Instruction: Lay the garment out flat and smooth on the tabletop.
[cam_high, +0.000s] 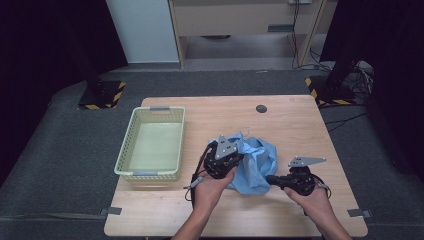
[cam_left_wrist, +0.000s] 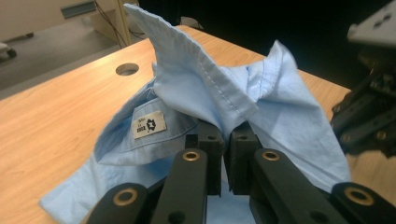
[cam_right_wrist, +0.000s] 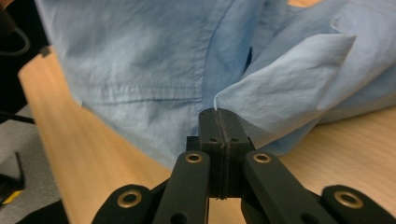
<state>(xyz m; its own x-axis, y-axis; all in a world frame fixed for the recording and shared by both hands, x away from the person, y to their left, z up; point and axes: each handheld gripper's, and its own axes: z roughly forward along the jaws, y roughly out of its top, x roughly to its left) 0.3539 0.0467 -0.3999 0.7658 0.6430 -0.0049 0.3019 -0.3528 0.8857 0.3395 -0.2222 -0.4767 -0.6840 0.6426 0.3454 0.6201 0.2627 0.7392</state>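
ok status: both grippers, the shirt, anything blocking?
Left gripper and right gripper both shut on blue shirt. Shirt bunched on table. Basket empty, left of it. Nothing in the way.

Light blue shirt, pale yellow-green basket

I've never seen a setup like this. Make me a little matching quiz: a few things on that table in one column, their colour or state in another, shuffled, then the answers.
Things:
1. shirt
2. basket
3. left gripper
4. hole in table

Descriptions:
A. pale yellow, nothing in it
B. round, near the far edge
C. light blue, crumpled
D. black, pinching a stitched hem

Pairs: 1-C, 2-A, 3-D, 4-B
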